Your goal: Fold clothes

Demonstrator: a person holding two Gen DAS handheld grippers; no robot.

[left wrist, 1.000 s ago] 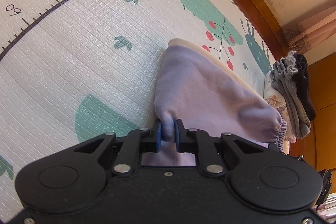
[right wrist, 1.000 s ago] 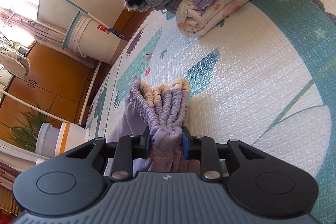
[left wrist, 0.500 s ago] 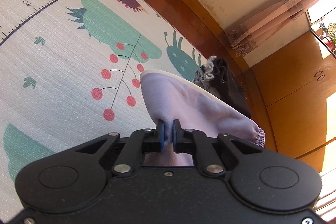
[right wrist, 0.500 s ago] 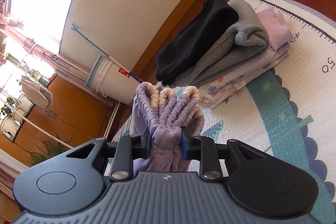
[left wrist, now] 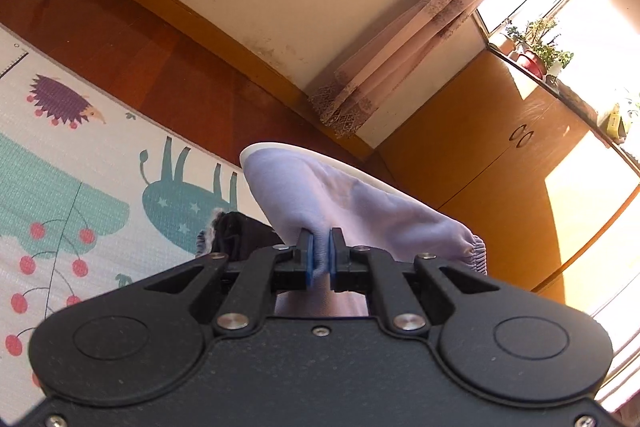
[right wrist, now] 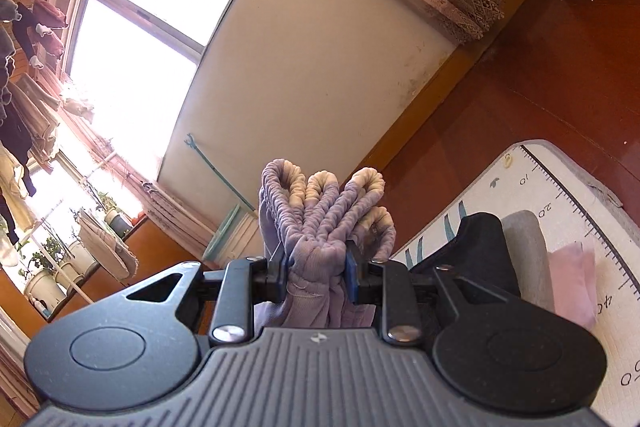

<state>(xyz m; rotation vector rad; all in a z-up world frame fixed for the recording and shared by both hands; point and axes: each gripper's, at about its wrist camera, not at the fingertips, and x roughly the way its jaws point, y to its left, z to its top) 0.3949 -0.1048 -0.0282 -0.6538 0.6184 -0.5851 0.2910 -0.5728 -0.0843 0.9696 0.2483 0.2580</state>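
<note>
Hanging between two grippers, lifted above the play mat, the lilac trousers look soft, light and floppy. The left gripper pinches a thin fold, jaws nearly closed; the right gripper clamps the bunched elastic waistband, jaws partway open.

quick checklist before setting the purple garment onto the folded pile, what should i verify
1. Left gripper shut on the purple garment: ok.
2. Right gripper shut on the bunched elastic waistband: ok.
3. Garment clear of the play mat: ok, it hangs lifted in both views.
4. Folded pile in sight below the right gripper: ok.
5. Fold neat, layers aligned: cannot tell, the underside is hidden.
6. Garment centred over the pile: cannot tell.
</note>
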